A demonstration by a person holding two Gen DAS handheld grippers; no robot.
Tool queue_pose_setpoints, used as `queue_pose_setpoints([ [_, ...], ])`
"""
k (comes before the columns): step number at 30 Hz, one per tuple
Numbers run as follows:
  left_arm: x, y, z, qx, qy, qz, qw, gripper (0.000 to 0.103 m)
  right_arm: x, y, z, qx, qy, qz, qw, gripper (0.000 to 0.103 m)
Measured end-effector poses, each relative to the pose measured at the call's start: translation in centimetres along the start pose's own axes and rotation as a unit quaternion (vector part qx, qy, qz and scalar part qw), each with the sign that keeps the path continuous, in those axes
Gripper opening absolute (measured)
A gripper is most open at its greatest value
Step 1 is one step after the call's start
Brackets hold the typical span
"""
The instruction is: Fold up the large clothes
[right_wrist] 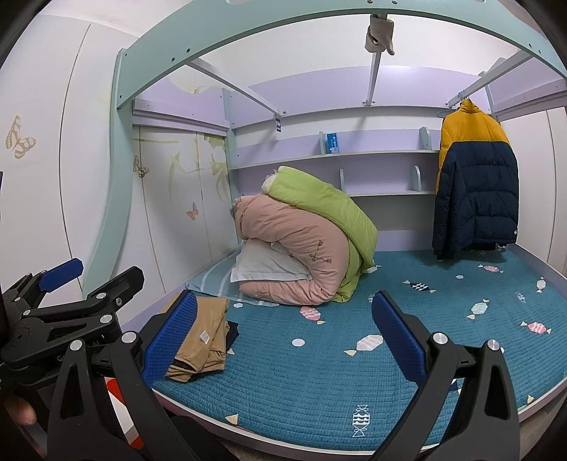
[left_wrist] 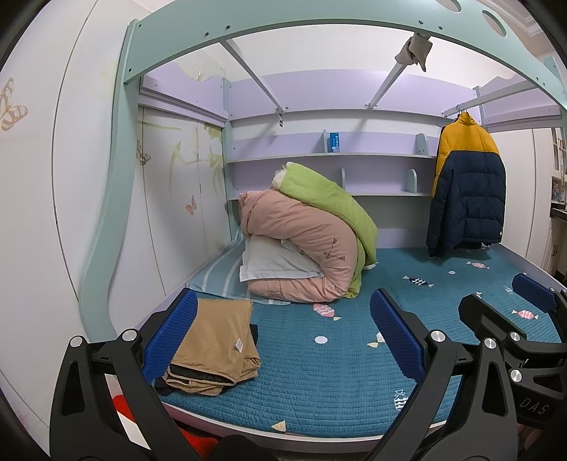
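A folded tan garment [left_wrist: 216, 344] lies on the blue quilted bed [left_wrist: 319, 383] near its front left corner, with dark cloth showing under its front edge. It also shows in the right wrist view [right_wrist: 203, 337]. My left gripper [left_wrist: 283, 340] is open and empty, held off the bed's front edge, its left finger beside the garment. My right gripper [right_wrist: 283, 337] is open and empty too, to the right of the left one. A yellow and navy puffer jacket [left_wrist: 466, 184] hangs on a rail at the back right, and also shows in the right wrist view [right_wrist: 476, 181].
Rolled pink and green quilts [left_wrist: 308, 241] on a white pillow [left_wrist: 273, 264] sit at the back left of the bed. Shelves [left_wrist: 329, 156] line the back wall. A teal arched bed frame [left_wrist: 319, 25] spans overhead. A white wardrobe [left_wrist: 170, 198] stands at the left.
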State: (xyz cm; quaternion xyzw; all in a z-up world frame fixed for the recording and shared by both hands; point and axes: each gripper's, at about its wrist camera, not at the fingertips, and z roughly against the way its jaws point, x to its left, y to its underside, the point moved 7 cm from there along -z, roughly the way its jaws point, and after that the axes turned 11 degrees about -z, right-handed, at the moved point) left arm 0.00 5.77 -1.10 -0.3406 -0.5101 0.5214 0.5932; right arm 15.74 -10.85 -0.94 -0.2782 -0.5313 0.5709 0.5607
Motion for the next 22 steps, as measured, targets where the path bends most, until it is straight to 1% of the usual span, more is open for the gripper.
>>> queue_pose_setpoints([
  [7, 0.1, 0.1, -0.1, 0.002, -0.003, -0.002, 1.0000, 0.098, -0.1, 0.0, 0.0, 0.001, 0.000, -0.002, 1.000, 0.095],
  [14, -0.2, -0.1, -1.4, 0.009, -0.005, -0.012, 0.9999, 0.098, -1.1, 0.1, -0.8, 0.007, 0.001, -0.016, 1.000, 0.095],
  [17, -1.3, -0.2, -2.7, 0.017, 0.000, -0.020, 0.9997, 0.098, -2.4, 0.4, -1.8, 0.015, 0.003, -0.032, 0.999, 0.095],
  [20, -3.2, 0.0, -4.4, 0.030, 0.015, -0.033, 0.9989, 0.098, -4.4, 0.7, -2.7, 0.027, 0.009, -0.053, 0.998, 0.095],
  [22, -4.8, 0.1, -5.7, 0.039, 0.022, -0.048, 0.9979, 0.098, -6.4, 1.2, -3.2, 0.032, 0.027, -0.065, 0.997, 0.095],
])
